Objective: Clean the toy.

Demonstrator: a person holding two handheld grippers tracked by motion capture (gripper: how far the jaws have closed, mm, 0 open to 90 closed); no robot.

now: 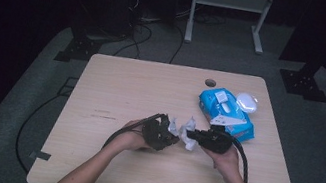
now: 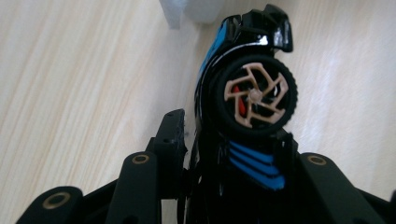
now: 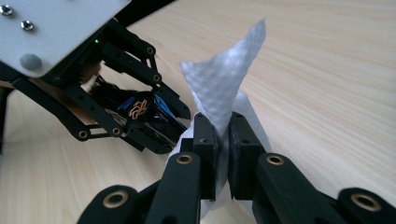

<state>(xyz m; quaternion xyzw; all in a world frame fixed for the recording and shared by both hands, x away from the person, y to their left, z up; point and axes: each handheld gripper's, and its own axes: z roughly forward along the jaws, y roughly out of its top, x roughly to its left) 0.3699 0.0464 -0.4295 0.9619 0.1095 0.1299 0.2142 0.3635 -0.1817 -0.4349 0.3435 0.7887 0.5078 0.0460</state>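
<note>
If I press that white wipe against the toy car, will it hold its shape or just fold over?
The wipe will likely fold: it is thin, crumpled sheet, pinched in the right gripper, and its free end already twists to a point. It looks very light, so it should drag easily. The toy car, clamped in the left gripper, probably stays put.

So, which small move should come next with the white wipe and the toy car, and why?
Probably bring the white textured wipe onto the black toy car with blue stripes and rub. The right gripper is shut on the wipe, the left gripper clamps the car, and in the right gripper view the two sit close together.
</note>
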